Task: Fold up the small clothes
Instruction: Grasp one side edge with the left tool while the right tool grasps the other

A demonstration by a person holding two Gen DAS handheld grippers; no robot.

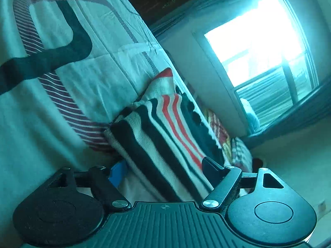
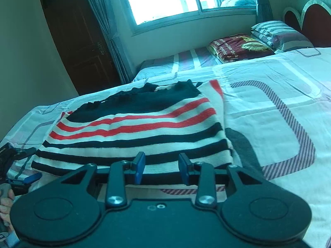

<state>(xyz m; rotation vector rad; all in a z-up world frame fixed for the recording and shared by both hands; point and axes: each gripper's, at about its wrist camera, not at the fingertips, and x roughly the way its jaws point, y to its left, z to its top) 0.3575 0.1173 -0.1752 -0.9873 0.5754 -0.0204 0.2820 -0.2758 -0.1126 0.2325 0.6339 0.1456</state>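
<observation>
Here's the striped garment (image 2: 132, 132), white with black and red bands, lying flat and already doubled over on the bed (image 2: 279, 86), filling the middle of the right wrist view. The right claw (image 2: 161, 166) sits at the bottom centre of that frame, its blue pads standing partly apart with a clear gap between them; they look to ride just over the garment's near hem, and I can't tell if they touch the cloth, but nothing is pinched. In the left wrist view everything is tipped on its side: the garment (image 1: 165, 136) runs diagonally through the centre, and the left claw (image 1: 163, 172) straddles its near edge at the bottom of the frame, jaws wide, one blue pad low left, the dark finger low right, cloth lying between them without being squeezed. The left claw also peeks in at the lower left edge of the right view, beside the garment's corner. To my eye the step is taking hold of the near edge for the next fold. Done well, both claws bite the hem at matching points, catch all layers, lift level and carry the edge straight over so the stripes line up.
</observation>
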